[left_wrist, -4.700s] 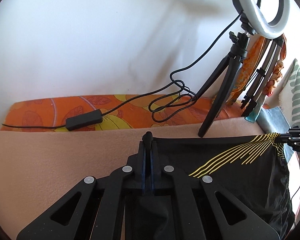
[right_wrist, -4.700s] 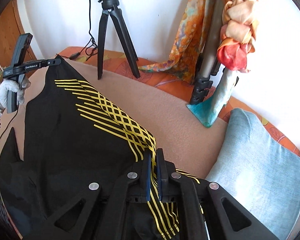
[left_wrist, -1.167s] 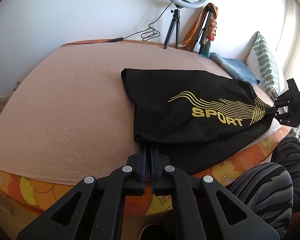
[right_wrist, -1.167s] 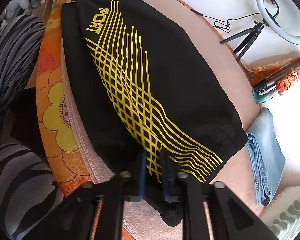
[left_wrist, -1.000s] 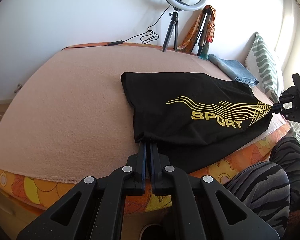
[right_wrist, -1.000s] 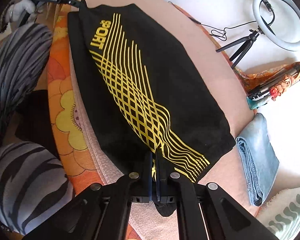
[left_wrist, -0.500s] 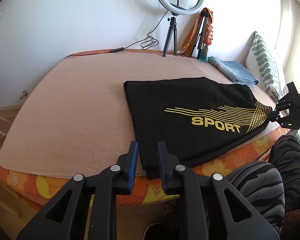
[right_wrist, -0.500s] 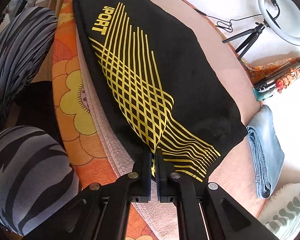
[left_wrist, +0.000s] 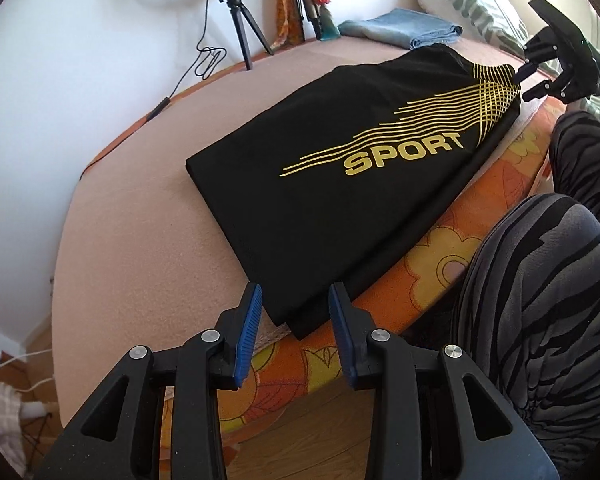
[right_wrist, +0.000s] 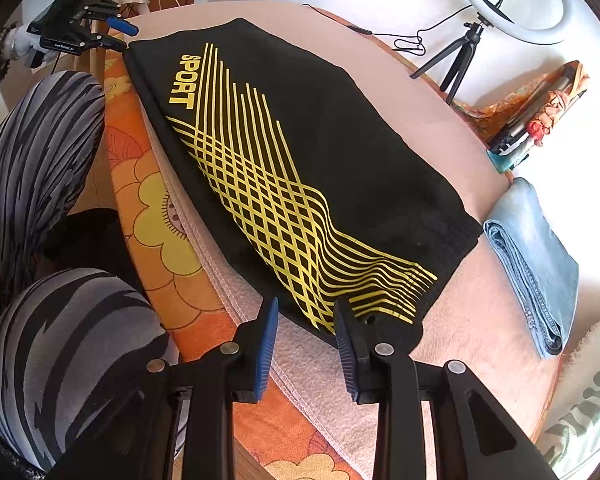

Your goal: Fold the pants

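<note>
The pants (left_wrist: 340,184) lie folded flat on the bed (left_wrist: 140,240), long axis along its near edge, a strip overhanging it. Beyond them the bed is bare up to the jeans (right_wrist: 536,264). Left gripper (left_wrist: 294,300) and right gripper (right_wrist: 306,318) are opening, one pants end between each, unpressed.

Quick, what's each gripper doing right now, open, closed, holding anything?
Left gripper: jaws opening, pads off the black pants, whose corner lies between them.
Right gripper: jaws opening, holding nothing, the pants' hem just ahead.
</note>
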